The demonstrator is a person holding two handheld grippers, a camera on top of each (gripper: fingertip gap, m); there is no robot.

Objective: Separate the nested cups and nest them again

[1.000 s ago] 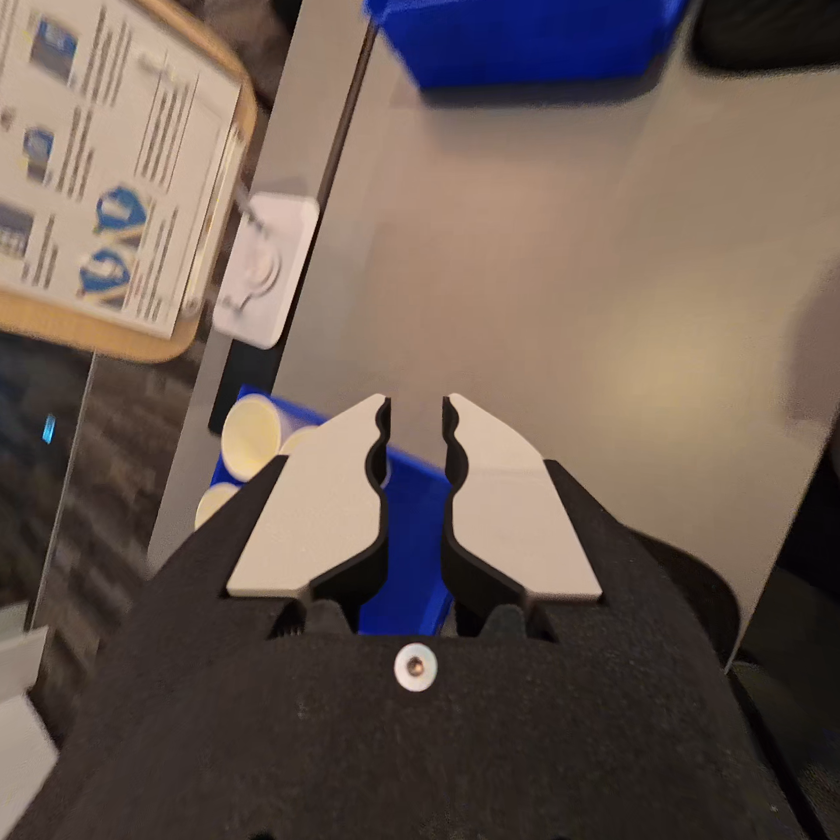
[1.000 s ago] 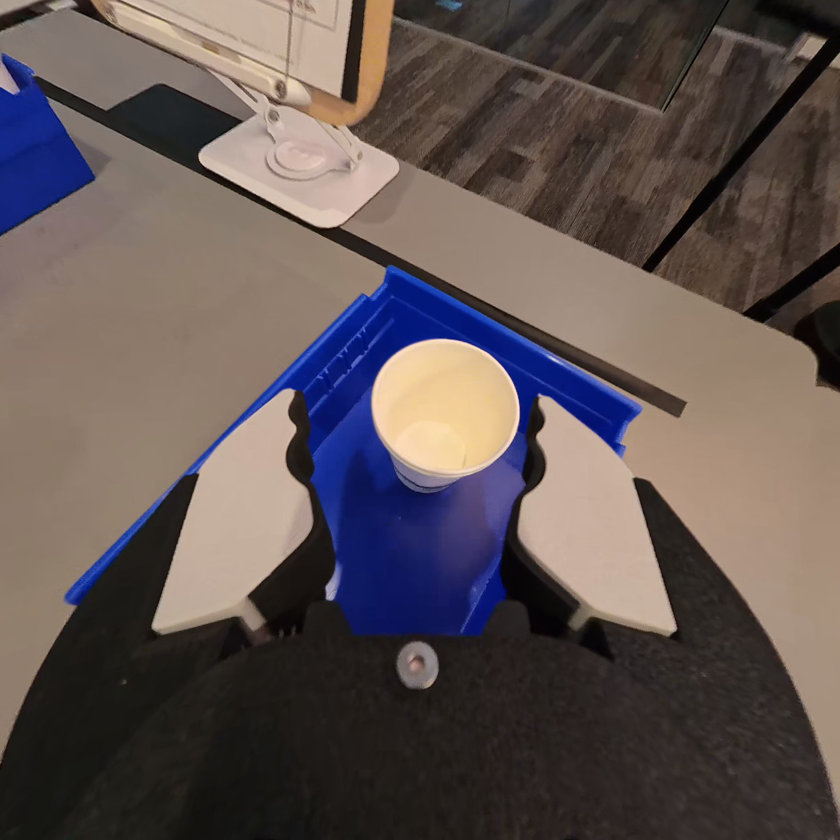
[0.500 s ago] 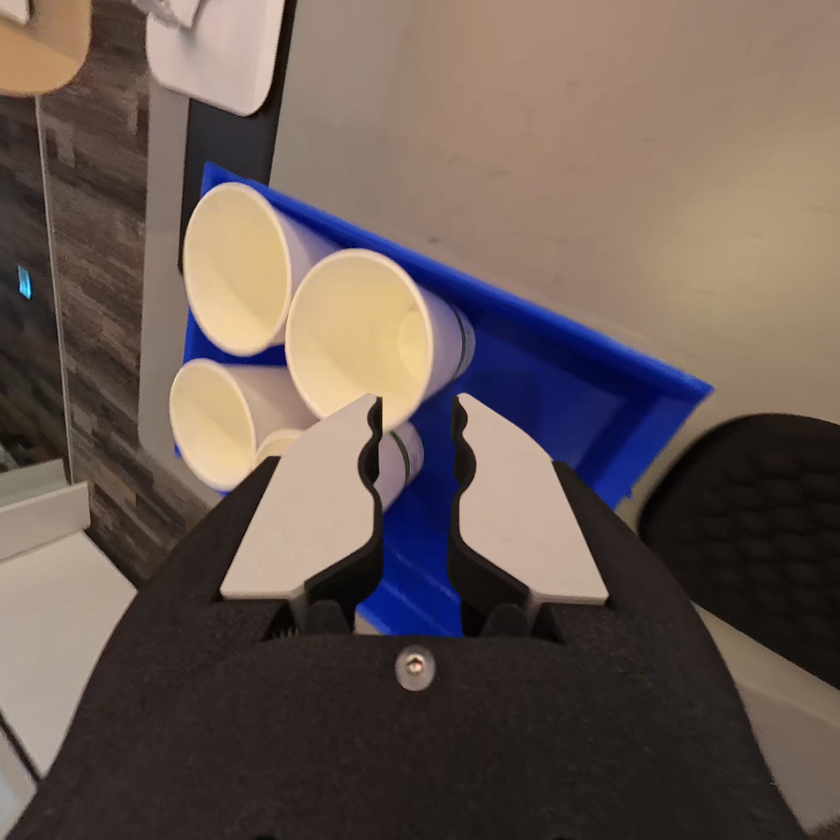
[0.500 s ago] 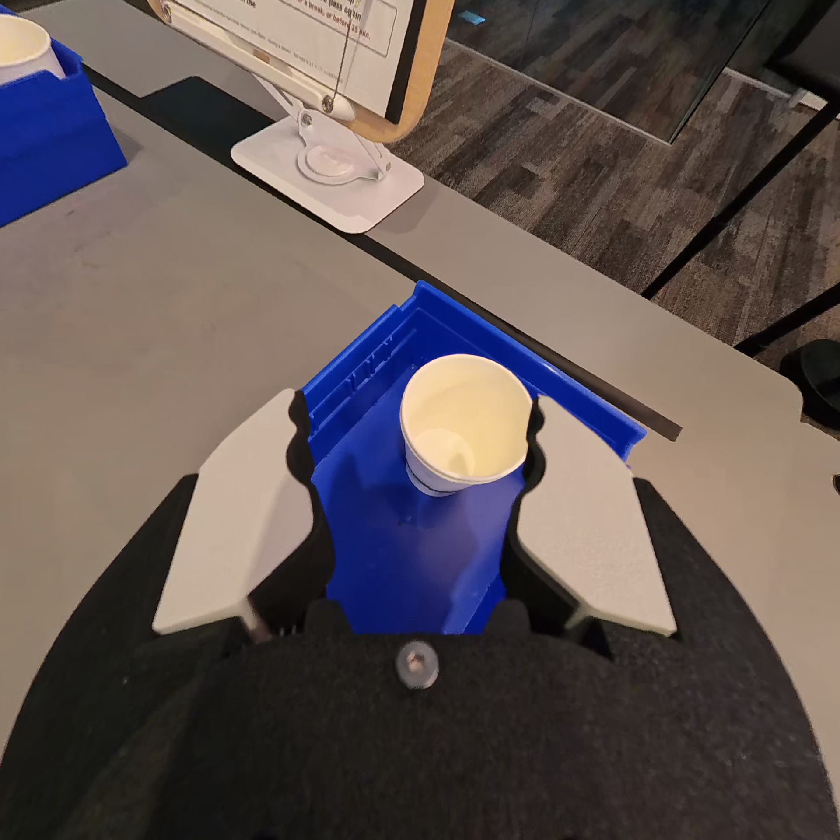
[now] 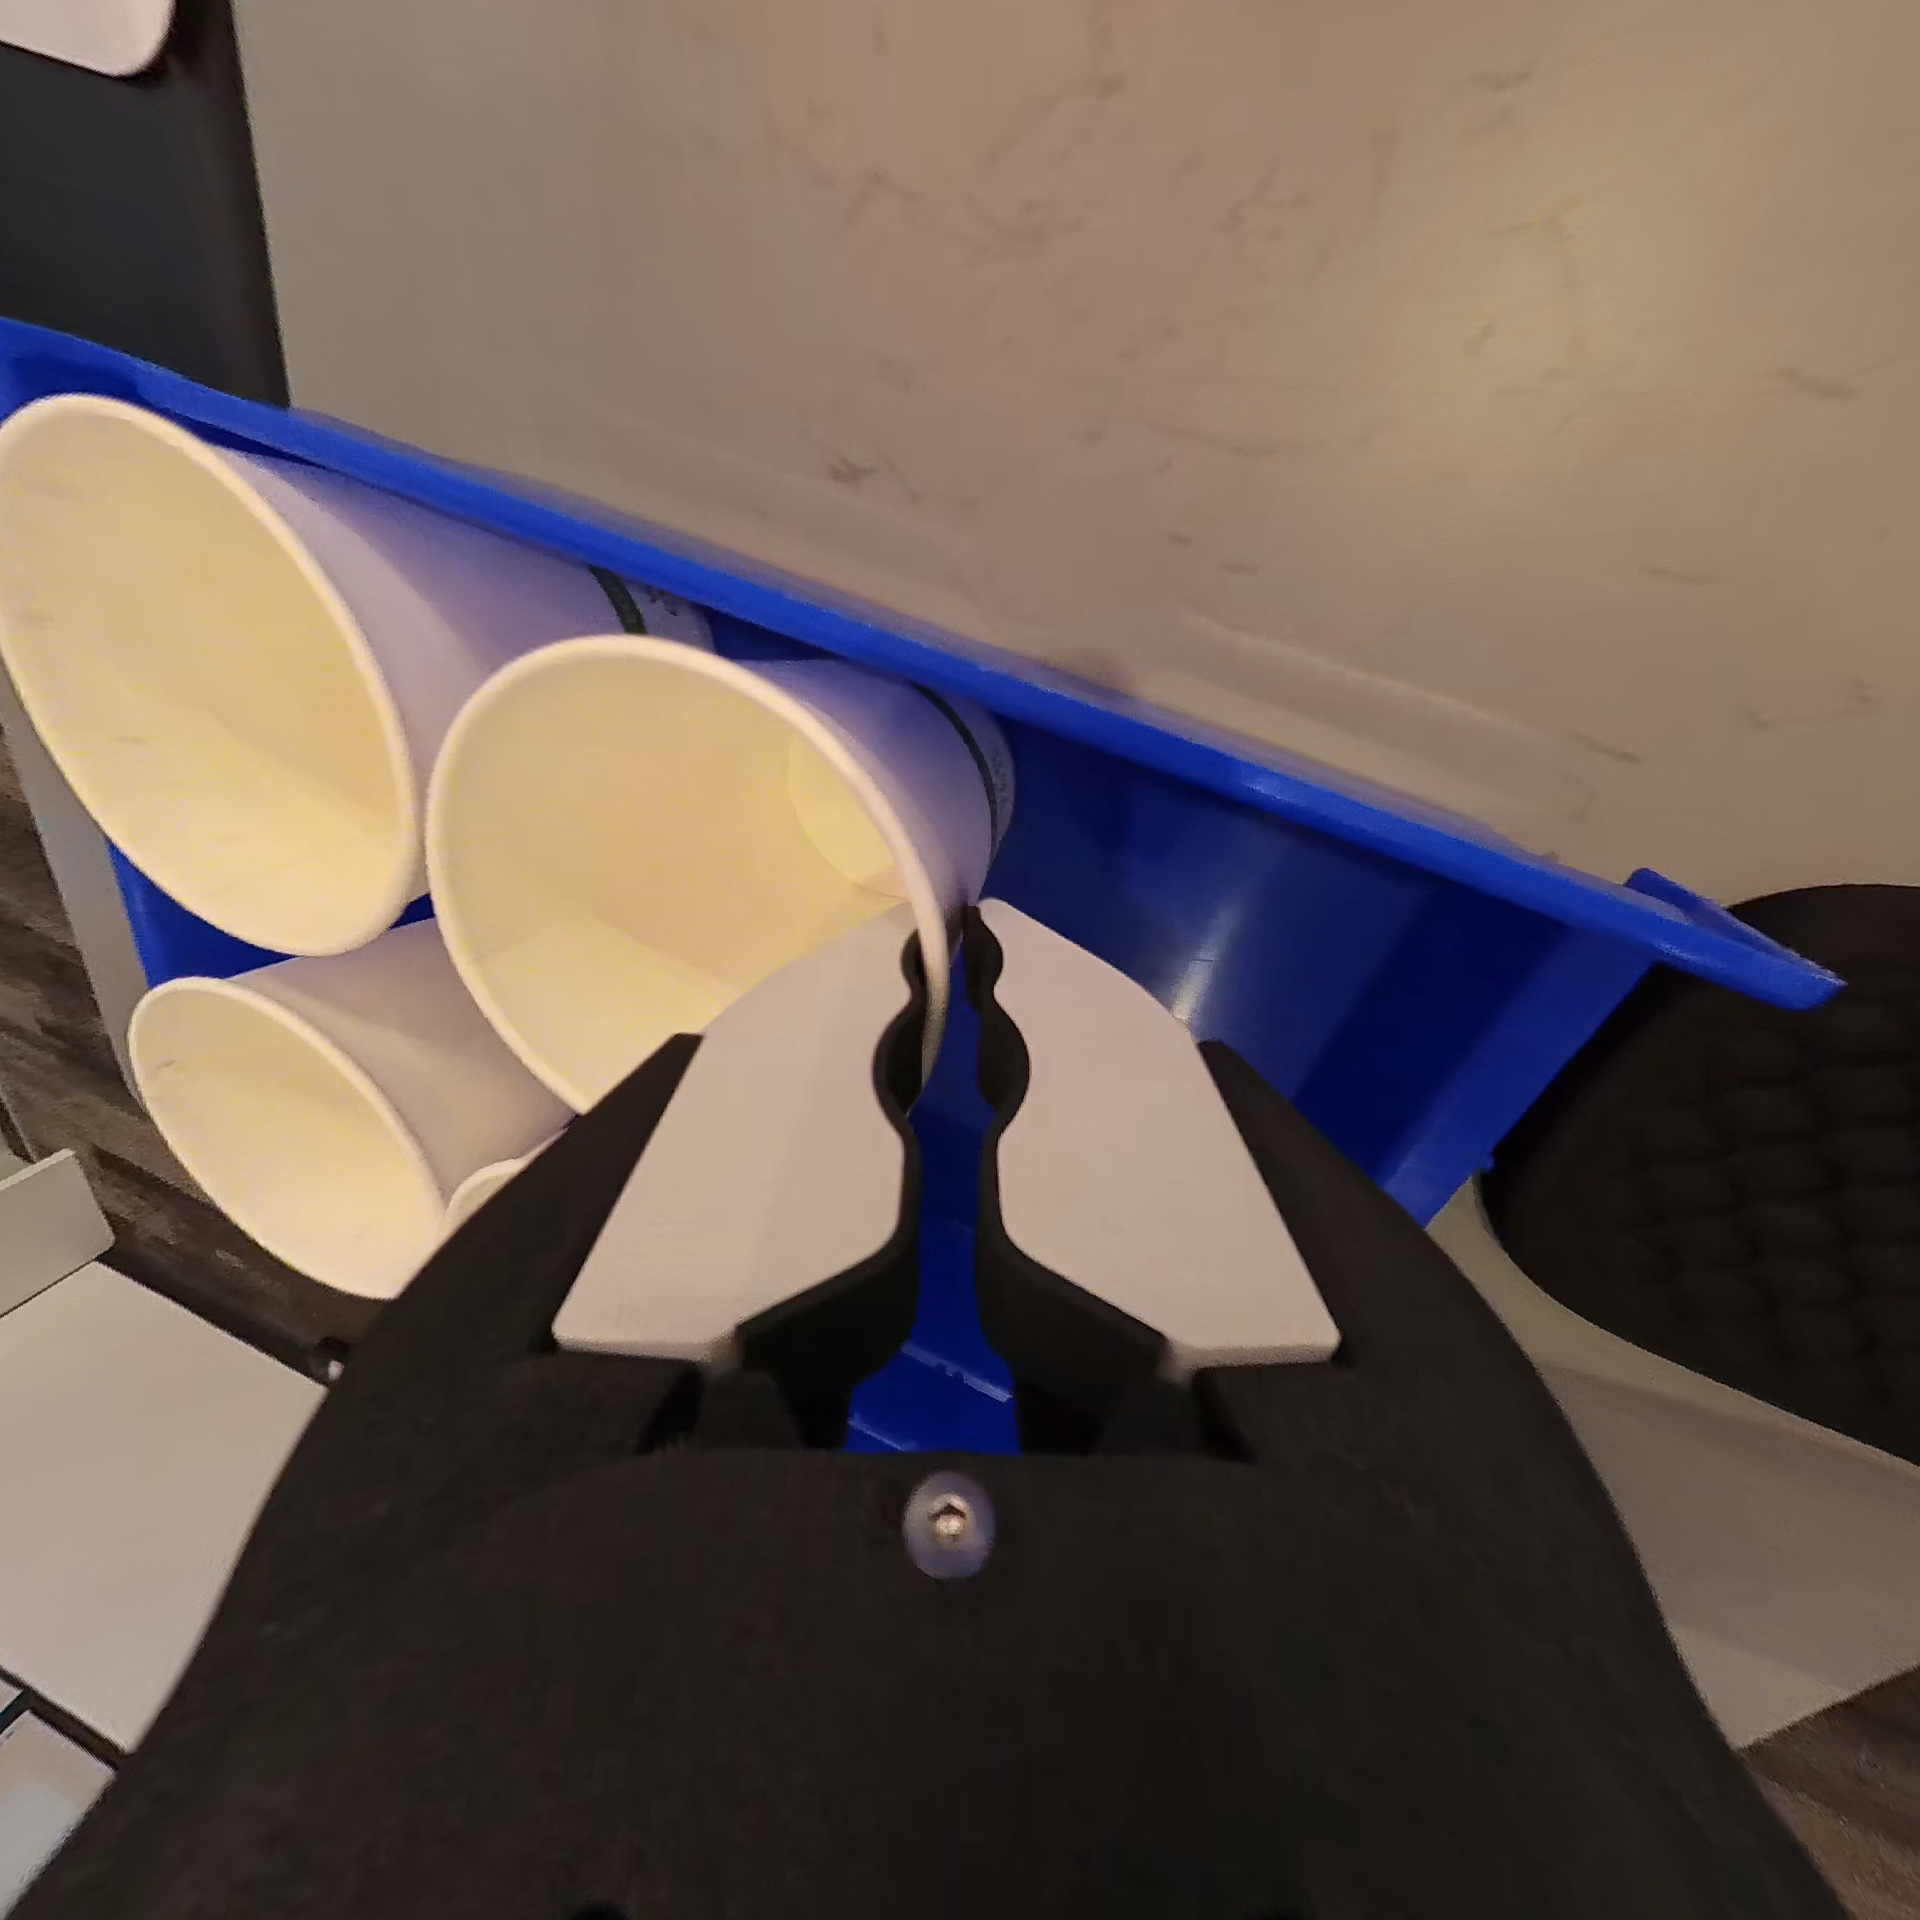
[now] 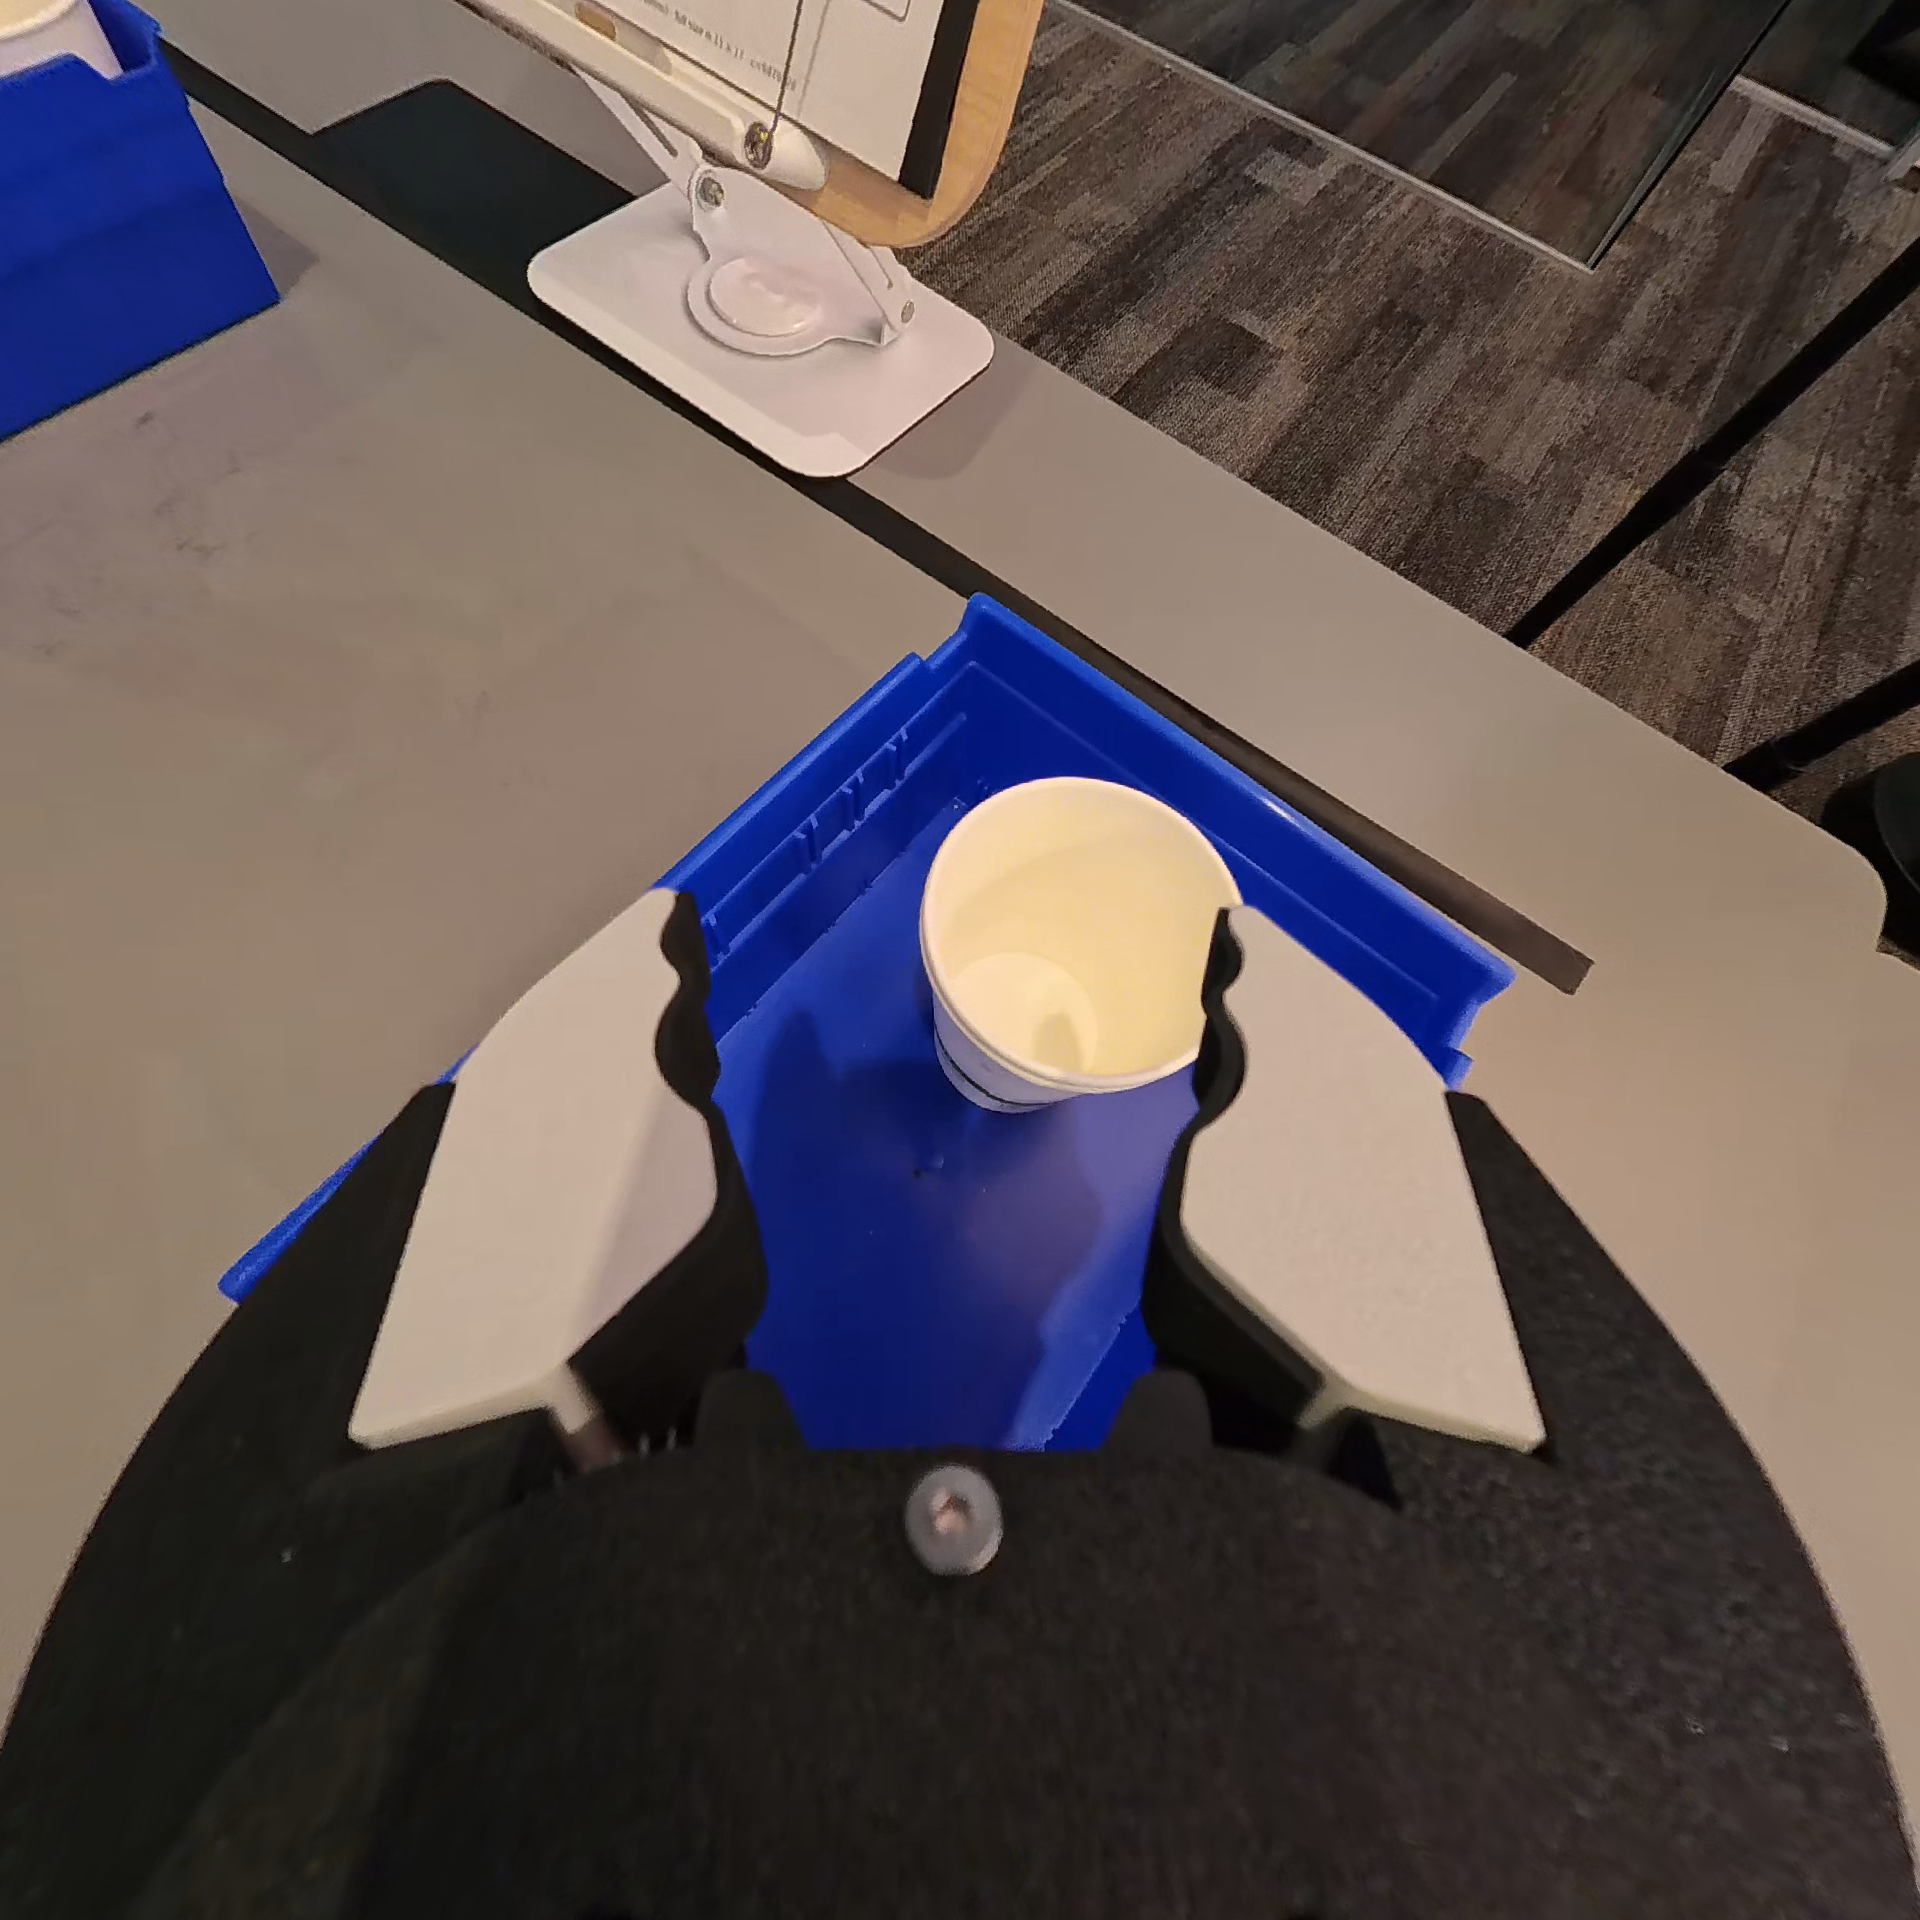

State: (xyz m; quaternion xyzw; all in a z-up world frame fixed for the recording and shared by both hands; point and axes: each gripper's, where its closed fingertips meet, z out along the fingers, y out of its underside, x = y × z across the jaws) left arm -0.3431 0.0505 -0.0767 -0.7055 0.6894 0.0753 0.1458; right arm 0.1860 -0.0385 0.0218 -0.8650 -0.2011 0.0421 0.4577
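Our left gripper (image 5: 948,961) clamps its jaws on the rim of a white paper cup (image 5: 686,842) among others in a blue bin (image 5: 1351,935). Our right gripper (image 6: 951,1023), jaws spread wide, hovers over a lone cup (image 6: 1070,935) standing in another blue bin (image 6: 935,1247) on the grey counter (image 6: 364,675).

The sign (image 6: 790,62) on the white stand (image 6: 769,322) bears print, too small and cropped to read. The cups (image 5: 665,831) carry a dark printed band, unreadable.

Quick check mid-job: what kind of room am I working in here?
Probably an office or lab workstation: a grey table holding blue parts bins, a stand-mounted instruction sheet, and carpet-tile flooring.
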